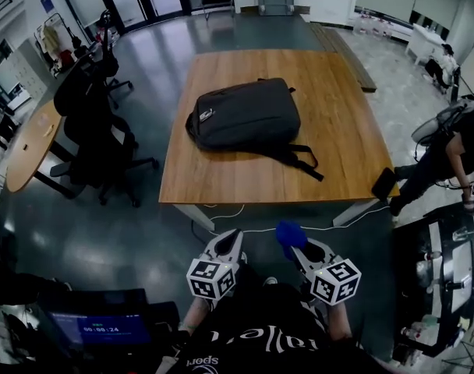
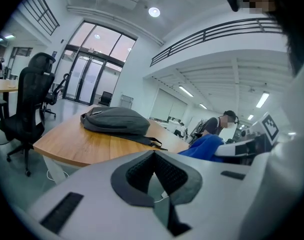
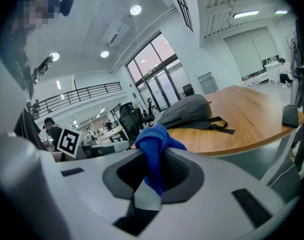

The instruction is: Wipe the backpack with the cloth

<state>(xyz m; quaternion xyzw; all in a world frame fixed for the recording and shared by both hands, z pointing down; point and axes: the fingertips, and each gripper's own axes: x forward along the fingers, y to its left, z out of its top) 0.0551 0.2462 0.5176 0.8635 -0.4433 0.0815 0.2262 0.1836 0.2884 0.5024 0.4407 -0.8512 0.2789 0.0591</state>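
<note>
Backpack (image 1: 245,115) is dark grey and lies flat near the middle of the big wooden surface (image 1: 342,135). Its black straps (image 1: 303,159) trail out toward the near edge. Both grippers are well apart from the bag, off the surface and close to the person's body. The right gripper (image 1: 299,248) has its jaws shut tight on a blue cloth (image 1: 288,234). The right gripper view shows the cloth (image 3: 153,146) squeezed between the jaws, with a soft lump sticking up above them. The left gripper (image 1: 228,238) sits just beside the right one. Its jaws are pressed together and hold nothing. In the left gripper view the bag (image 2: 117,120) sits on the wood far ahead, and the blue cloth (image 2: 207,146) peeks in at the right. A black office chair (image 1: 97,131) stands on the floor to the left of the surface. A dark phone (image 1: 383,184) lies at the near right corner of the wood. Another person (image 1: 455,150) bends over past that corner.
</note>
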